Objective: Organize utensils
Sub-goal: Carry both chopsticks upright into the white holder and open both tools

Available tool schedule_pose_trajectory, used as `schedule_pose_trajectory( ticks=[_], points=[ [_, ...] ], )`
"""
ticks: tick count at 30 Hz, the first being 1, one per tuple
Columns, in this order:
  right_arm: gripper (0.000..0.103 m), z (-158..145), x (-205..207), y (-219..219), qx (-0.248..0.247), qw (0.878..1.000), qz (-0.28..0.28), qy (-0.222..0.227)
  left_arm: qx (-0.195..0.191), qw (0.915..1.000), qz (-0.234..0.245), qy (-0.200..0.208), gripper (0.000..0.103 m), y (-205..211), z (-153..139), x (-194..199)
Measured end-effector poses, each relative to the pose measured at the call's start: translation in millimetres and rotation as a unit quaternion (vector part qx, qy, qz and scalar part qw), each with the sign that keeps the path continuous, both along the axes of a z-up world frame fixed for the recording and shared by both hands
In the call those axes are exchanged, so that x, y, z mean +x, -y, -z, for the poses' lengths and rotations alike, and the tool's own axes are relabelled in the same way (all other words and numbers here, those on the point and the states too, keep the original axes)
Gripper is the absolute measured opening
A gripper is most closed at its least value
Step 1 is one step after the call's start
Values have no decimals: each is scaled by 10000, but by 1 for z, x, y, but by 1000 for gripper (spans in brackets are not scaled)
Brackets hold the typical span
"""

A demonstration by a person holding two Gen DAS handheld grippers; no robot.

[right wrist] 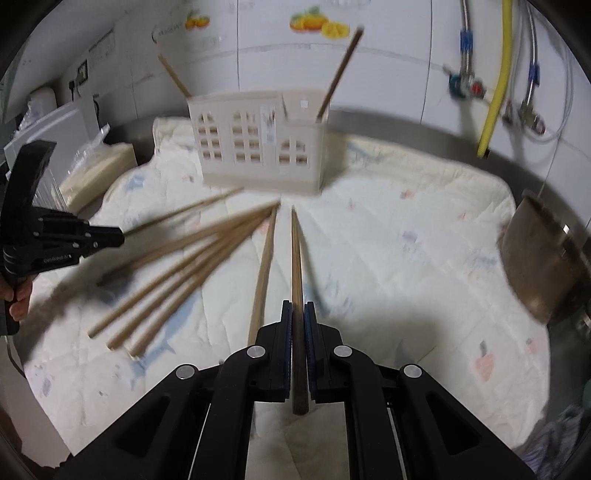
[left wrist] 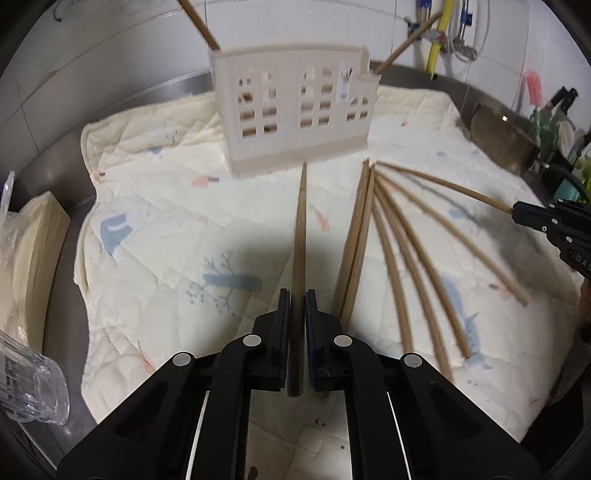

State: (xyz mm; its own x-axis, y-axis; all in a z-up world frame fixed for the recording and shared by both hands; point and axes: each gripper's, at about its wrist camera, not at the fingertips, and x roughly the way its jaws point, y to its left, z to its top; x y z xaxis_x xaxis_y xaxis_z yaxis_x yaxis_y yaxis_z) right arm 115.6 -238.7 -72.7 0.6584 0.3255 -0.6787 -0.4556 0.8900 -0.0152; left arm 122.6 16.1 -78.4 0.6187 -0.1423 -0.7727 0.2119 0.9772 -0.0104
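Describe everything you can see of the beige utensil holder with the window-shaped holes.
The utensil holder is a beige box, plastic by its look, shaped like a house front, with arched window cut-outs in grids and a small label on its face. It has a taller section and a lower compartment at one end. It stands upright on the quilted cloth, near the steel back edge. Two chopsticks lean out of it, one at each end. Neither gripper touches it.

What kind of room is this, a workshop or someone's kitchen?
Most likely a kitchen: a tiled wall with fruit stickers, water pipes and valves, and a steel counter beneath a quilted cloth.
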Motion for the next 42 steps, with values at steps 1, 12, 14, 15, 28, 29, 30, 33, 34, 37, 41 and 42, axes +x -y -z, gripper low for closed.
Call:
schedule_pose_trajectory(
  ticks=[1,12,14,15,28,29,30,33,34,37,41,42],
  points=[
    [6,-7,-1,1,24,10000,-7,82,-1,10000,5,59,7,0,-5,-1],
    [6,-78,7,-9,335,9959,-218,809,-101,9974,133,697,7,9,-60,-7],
    [6,-87,11,-12,337,9954,-279,853,-129,9968,141,778,7,10,-68,-6],
    [6,-91,14,-14,330,9952,-305,865,-162,9963,163,822,7,11,-72,-5],
    [6,-151,56,-22,503,9929,-485,965,-324,9929,314,1102,6,15,-120,19],
    [6,-157,60,-23,524,9927,-504,967,-344,9925,335,1122,6,16,-124,21],
    [6,-164,65,-24,549,9923,-520,979,-362,9923,339,1133,6,16,-127,22],
    [6,-184,76,-26,602,9911,-569,1040,-391,9915,380,1182,6,16,-140,26],
    [6,-189,80,-27,614,9908,-576,1062,-395,9912,397,1203,6,16,-144,27],
    [6,-206,89,-29,633,9901,-576,1116,-437,9897,449,1289,6,16,-159,27],
    [6,-216,101,-34,568,9908,-539,1103,-465,9870,481,1464,6,17,-181,27],
    [6,-215,104,-35,535,9914,-532,1070,-475,9859,491,1529,6,16,-189,27]
  ],
)
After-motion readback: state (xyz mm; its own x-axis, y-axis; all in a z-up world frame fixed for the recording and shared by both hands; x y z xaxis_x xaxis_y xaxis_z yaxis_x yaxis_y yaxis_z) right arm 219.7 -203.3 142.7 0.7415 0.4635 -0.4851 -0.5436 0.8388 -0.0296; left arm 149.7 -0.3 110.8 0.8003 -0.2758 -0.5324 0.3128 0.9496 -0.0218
